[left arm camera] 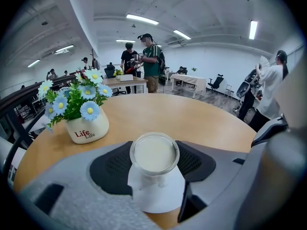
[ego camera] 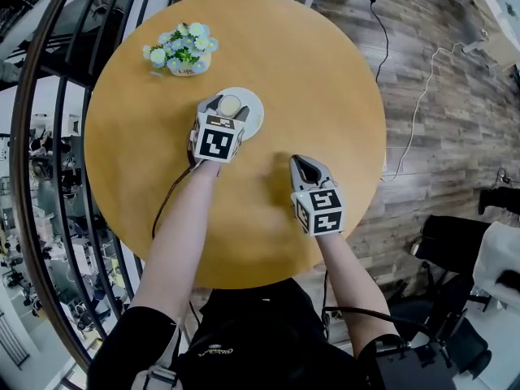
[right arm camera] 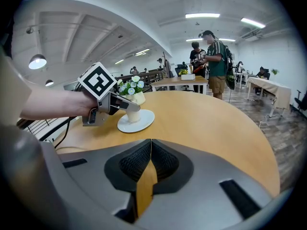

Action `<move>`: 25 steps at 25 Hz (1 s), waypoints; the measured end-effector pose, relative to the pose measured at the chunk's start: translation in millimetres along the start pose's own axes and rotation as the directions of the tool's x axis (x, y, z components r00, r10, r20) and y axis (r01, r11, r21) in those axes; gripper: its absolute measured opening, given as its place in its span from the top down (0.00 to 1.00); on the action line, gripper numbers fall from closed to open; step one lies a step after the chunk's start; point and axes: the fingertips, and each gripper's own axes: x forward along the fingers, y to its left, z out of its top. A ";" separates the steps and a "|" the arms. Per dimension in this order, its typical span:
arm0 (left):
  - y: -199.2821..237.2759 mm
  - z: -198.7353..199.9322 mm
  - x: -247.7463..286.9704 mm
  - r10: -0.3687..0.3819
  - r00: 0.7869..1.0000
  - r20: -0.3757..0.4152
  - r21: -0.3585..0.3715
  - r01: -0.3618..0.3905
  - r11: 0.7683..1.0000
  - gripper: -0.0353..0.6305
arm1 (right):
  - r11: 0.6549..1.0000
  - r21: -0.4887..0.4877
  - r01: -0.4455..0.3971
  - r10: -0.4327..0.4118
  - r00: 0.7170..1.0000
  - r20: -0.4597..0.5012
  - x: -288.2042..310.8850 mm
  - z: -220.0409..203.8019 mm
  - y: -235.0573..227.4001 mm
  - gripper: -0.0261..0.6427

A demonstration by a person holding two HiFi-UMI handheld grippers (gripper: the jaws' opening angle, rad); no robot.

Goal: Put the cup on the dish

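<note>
While white-filled cup (left arm camera: 154,153) sits on dish (ego camera: 255,114), left gripper (ego camera: 227,108) grasps it, right gripper (right arm camera: 150,147) clenched.

My head camera looks steeply down from well above the table (ego camera: 325,96), taking in nearly the whole top. The camera on my left gripper (ego camera: 229,107) sits close behind the cup (left arm camera: 154,153) on the dish (left arm camera: 158,201), facing across the table with the flower pot (left arm camera: 87,128) at its left. The one on my right gripper (ego camera: 303,163) looks low over the tabletop from farther back, sharing cup, dish and flower pot with both others
</note>
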 end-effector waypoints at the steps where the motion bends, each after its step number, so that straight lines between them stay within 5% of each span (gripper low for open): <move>1: 0.7 -0.2 -0.2 0.003 1.000 0.004 -0.001 -0.003 1.000 0.53 | 1.000 0.000 -0.002 0.002 1.000 0.000 0.4 -0.2 0.7 0.96; 25: 2.4 -1.4 -0.7 0.021 1.000 0.021 0.000 -0.021 1.000 0.53 | 1.000 0.012 -0.007 0.007 1.000 -0.019 -0.4 -11.4 3.7 0.95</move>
